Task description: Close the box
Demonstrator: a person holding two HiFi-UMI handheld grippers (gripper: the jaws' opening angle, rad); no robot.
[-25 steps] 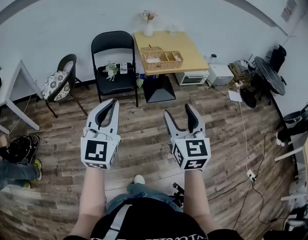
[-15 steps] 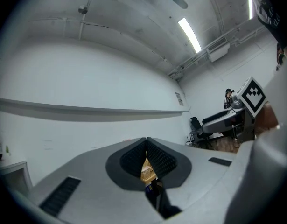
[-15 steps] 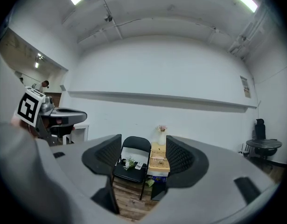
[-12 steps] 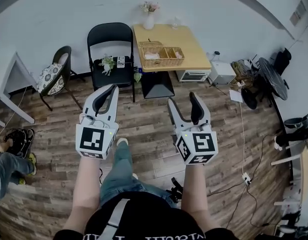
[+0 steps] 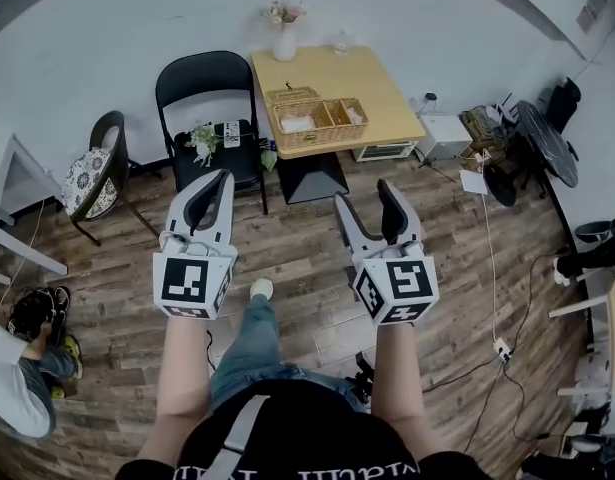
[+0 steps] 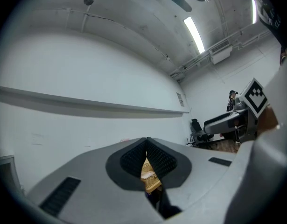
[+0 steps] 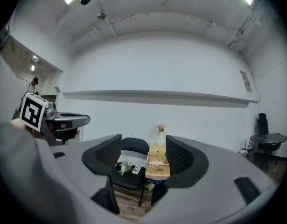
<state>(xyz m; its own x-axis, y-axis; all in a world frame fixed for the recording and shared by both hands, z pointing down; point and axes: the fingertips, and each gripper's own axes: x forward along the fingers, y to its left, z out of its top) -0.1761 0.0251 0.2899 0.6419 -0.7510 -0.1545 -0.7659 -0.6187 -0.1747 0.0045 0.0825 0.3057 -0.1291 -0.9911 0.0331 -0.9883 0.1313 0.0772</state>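
Observation:
A wicker box (image 5: 312, 118) stands on a light wooden table (image 5: 387, 98) by the far wall, its top open and something white inside its left half. Both grippers hang in the air over the wooden floor, well short of the table. In the head view my left gripper (image 5: 215, 183) points at the black chair and my right gripper (image 5: 365, 203) at the table. The left gripper (image 6: 146, 141) has its jaws touching at the tips, and the box (image 6: 149, 178) shows through the gap below. The right gripper (image 7: 143, 146) stands open, framing the box (image 7: 157, 167).
A black folding chair (image 5: 209, 108) with a small plant on its seat stands left of the table. A vase of flowers (image 5: 284, 38) sits at the table's back. A cushioned chair (image 5: 92, 168), a white appliance (image 5: 387, 151), floor cables (image 5: 487, 268) and a crouching person (image 5: 17, 398) surround the open floor.
The person has stepped forward, one leg now ahead, so the table and chair have come a little closer. Both grippers keep their pose and jaw state.

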